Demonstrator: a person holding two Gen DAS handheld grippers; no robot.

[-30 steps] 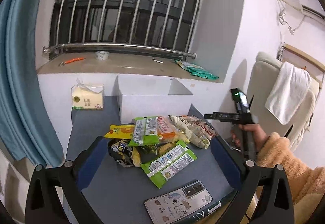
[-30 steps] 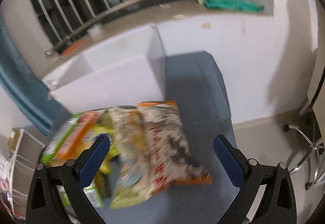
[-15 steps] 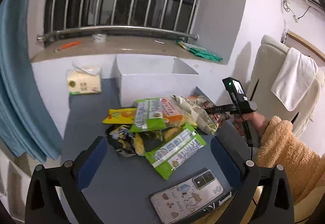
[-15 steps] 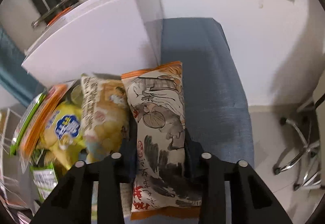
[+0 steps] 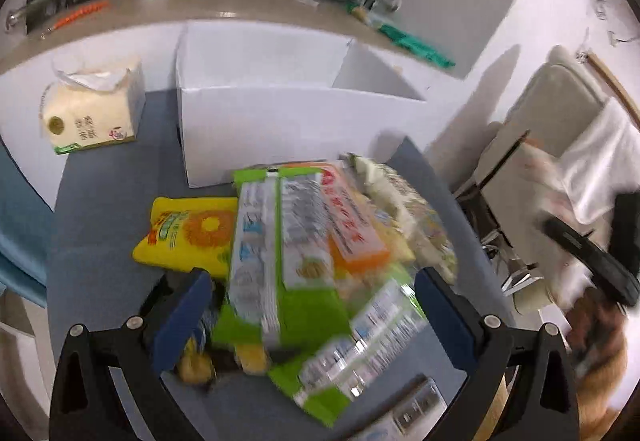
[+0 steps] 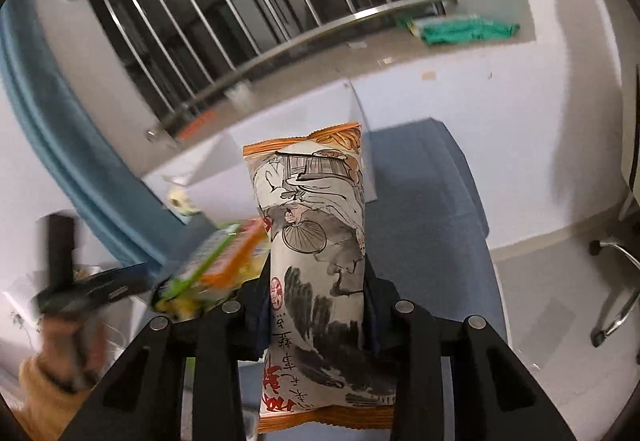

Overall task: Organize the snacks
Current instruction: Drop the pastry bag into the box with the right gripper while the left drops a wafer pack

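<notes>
Left wrist view: left tongs (image 5: 312,315) gape wide, nothing between them, pitched down over the snack pile (image 5: 296,241) on the tabletop (image 5: 104,281), likely lining up a pick. White box (image 5: 280,129) stands just behind the pile.

Right wrist view: right tongs (image 6: 316,305) clamped on the illustrated snack packet (image 6: 320,261), held clear of the tabletop, aimed toward the box, probably for stowing.

Beyond my blue-grey table (image 5: 104,209) a dark window (image 6: 256,1) sits behind steel bars (image 6: 224,25) above a stone sill (image 5: 224,11). White walls (image 6: 560,121), a blue curtain (image 6: 68,145) left, a towel-draped chair (image 5: 560,113) right.
</notes>
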